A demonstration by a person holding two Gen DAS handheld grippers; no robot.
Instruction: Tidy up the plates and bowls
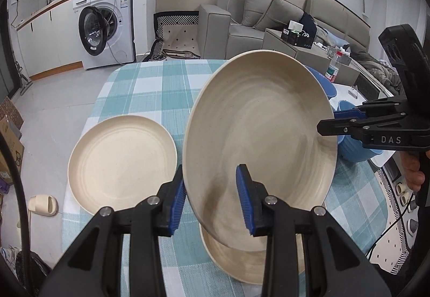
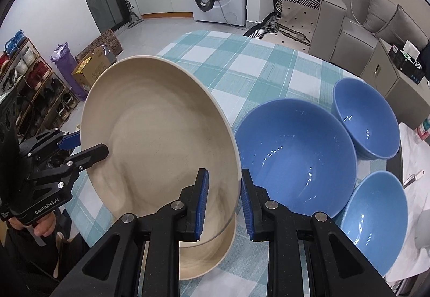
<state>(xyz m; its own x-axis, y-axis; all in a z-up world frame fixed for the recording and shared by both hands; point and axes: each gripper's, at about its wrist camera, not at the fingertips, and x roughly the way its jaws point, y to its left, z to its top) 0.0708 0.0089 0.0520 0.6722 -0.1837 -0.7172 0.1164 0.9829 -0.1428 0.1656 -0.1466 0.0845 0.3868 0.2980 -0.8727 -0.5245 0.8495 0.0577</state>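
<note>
A large cream plate hangs tilted above the table; it also shows in the right wrist view. My left gripper straddles its near rim, with the jaws a little apart around the edge. My right gripper straddles the opposite rim in the same way; it shows from the side in the left wrist view. A second cream plate lies on the table under the held one. A third cream plate lies to the left. Three blue bowls sit at the right: a large one and two small ones.
The round table has a teal checked cloth. A washing machine, a grey sofa and a low side table with boxes stand beyond it. A shoe rack and cardboard boxes stand on the floor.
</note>
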